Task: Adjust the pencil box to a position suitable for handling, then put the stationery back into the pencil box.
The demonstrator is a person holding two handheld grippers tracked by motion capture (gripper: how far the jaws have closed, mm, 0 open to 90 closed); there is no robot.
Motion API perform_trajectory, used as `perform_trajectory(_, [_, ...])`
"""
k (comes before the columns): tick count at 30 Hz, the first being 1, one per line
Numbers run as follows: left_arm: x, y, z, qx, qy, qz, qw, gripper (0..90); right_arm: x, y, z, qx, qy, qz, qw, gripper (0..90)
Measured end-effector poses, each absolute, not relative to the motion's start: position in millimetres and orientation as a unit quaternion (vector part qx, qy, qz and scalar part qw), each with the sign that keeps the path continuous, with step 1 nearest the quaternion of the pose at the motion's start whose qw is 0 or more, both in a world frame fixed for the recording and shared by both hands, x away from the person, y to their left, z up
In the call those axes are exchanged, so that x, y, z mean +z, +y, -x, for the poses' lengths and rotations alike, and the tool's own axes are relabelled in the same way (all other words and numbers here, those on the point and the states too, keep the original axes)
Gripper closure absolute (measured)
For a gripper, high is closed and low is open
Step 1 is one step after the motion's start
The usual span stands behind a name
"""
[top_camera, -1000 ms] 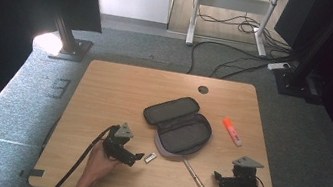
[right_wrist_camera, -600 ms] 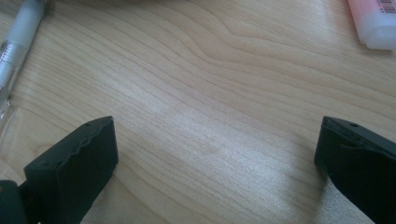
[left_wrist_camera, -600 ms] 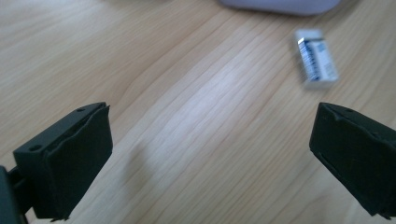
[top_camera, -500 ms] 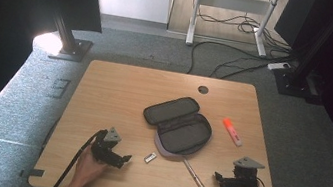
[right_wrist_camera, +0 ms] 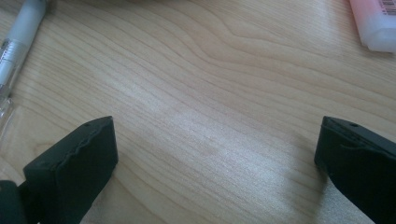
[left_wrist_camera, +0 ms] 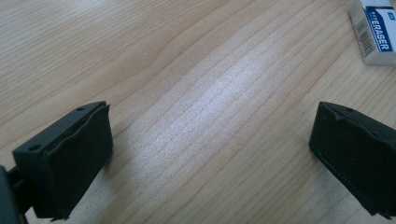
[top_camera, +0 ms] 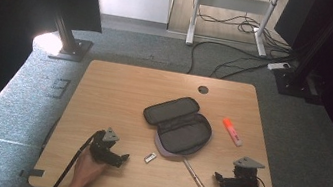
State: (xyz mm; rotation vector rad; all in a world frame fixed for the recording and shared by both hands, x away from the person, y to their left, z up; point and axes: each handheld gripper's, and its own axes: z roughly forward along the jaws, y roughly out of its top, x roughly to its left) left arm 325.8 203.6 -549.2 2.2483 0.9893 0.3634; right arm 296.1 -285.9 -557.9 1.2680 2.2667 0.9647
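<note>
Both of your grippers rest low on the counter (top_camera: pixel 104 89) with jaws spread wide and nothing between them, so by my reading the packing has not begun: the pencil case (top_camera: pixel 179 124) lies unzipped and looks empty, and every item still sits outside it. Your left gripper (top_camera: pixel 120 157) is on the near left of the case, and the eraser (top_camera: pixel 149 157) lies between that gripper and the case's near edge. It is a small white block in a sleeve printed with blue lettering (left_wrist_camera: pixel 376 30). Your right gripper (top_camera: pixel 220 179) is on the near right of the case. The pen (top_camera: pixel 193 174) lies slantwise just off the case's near edge, and the orange highlighter (top_camera: pixel 232 131) lies to the case's right.
</note>
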Motion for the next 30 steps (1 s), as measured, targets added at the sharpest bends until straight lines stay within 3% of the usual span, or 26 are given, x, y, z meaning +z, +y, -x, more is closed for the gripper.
perform_trajectory(20, [-549.3,203.2,-325.4,0.139,0.38,-0.856,0.323,0.0,-555.6,-285.5,-296.7,0.338,0.811,-0.443,0.175,0.7])
perform_trajectory(30, [-549.2,203.2,-325.4,0.14,0.38,-0.856,0.323,0.0,-548.0,-290.1,-298.3,0.354,0.801,-0.451,0.173,12.9])
